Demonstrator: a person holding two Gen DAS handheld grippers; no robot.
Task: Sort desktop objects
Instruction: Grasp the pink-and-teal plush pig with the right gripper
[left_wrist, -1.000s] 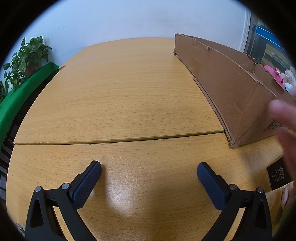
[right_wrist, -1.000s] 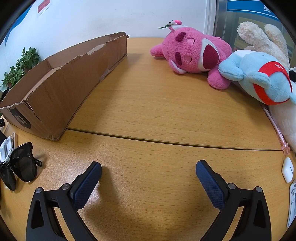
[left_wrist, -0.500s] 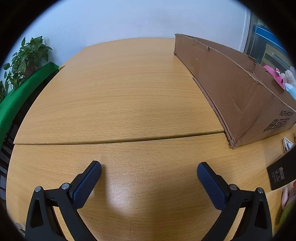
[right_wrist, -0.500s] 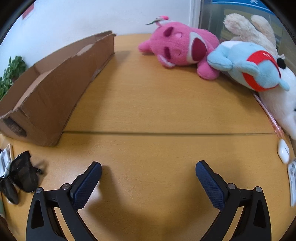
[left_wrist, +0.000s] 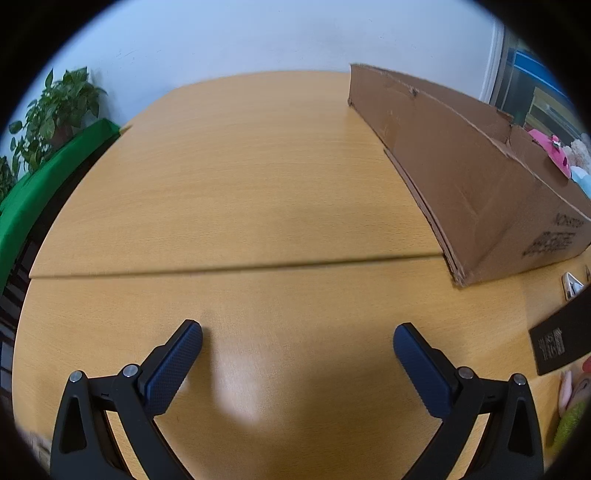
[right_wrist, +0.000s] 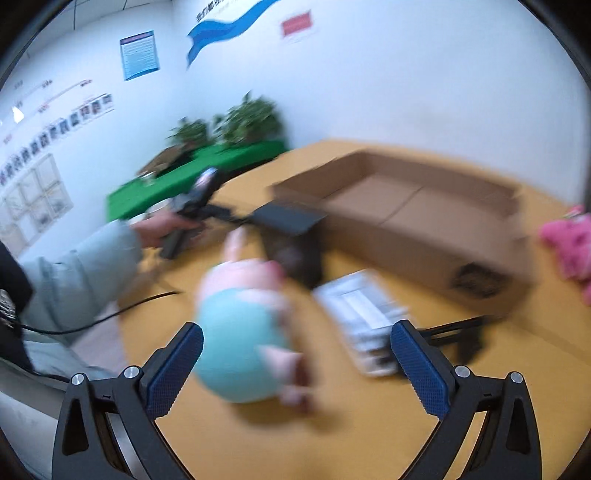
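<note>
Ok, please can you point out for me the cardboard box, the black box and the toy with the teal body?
cardboard box (left_wrist: 461, 184): left wrist view, on its long outer side wall.
black box (right_wrist: 291, 240): right wrist view, on its dark front face; blurred.
toy with the teal body (right_wrist: 236, 343): right wrist view, on the round teal belly; blurred.

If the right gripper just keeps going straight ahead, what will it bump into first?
Probably the teal and pink plush toy, lying on the table right between the open right gripper fingers. The picture is blurred, so depth is uncertain.
</note>
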